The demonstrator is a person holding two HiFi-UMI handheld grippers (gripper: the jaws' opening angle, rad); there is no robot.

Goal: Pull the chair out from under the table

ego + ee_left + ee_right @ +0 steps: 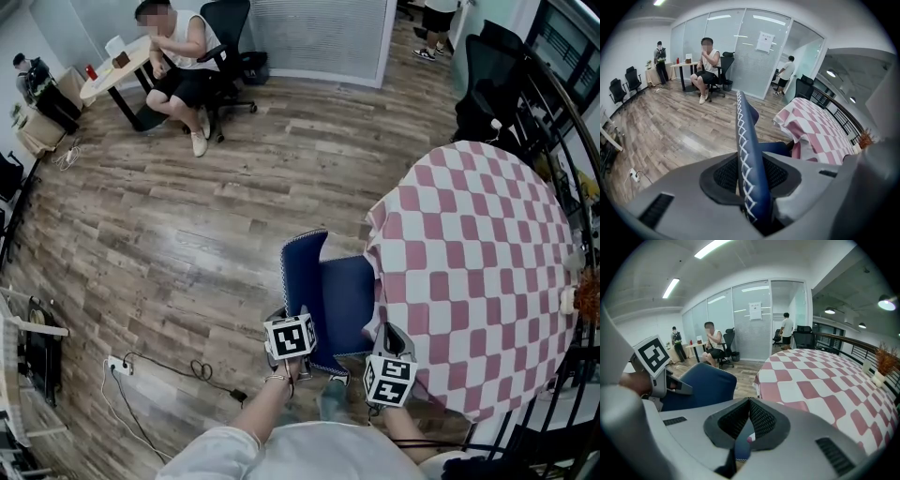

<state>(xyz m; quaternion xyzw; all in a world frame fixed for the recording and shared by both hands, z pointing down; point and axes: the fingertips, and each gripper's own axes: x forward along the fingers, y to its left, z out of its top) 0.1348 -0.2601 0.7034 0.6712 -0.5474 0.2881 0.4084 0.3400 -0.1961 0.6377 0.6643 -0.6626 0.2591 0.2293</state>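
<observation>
A blue upholstered chair (342, 295) with white stitching stands pushed against a round table (478, 272) covered in a pink-and-white check cloth. Its seat reaches under the cloth's edge. My left gripper (292, 339) is at the near end of the curved backrest (302, 272). In the left gripper view the backrest's stitched edge (747, 154) runs upright between the pads of the left gripper (750, 173), which press on it. My right gripper (389, 375) sits by the chair's near right corner, beside the cloth. In the right gripper view the right gripper (749, 420) is shut on a blue stitched strip.
A person (183, 56) sits on an office chair at a small table far left. A power strip with cables (117, 366) lies on the wooden floor at near left. A black railing (562, 394) runs behind the table. A dried plant (883, 359) stands on the cloth.
</observation>
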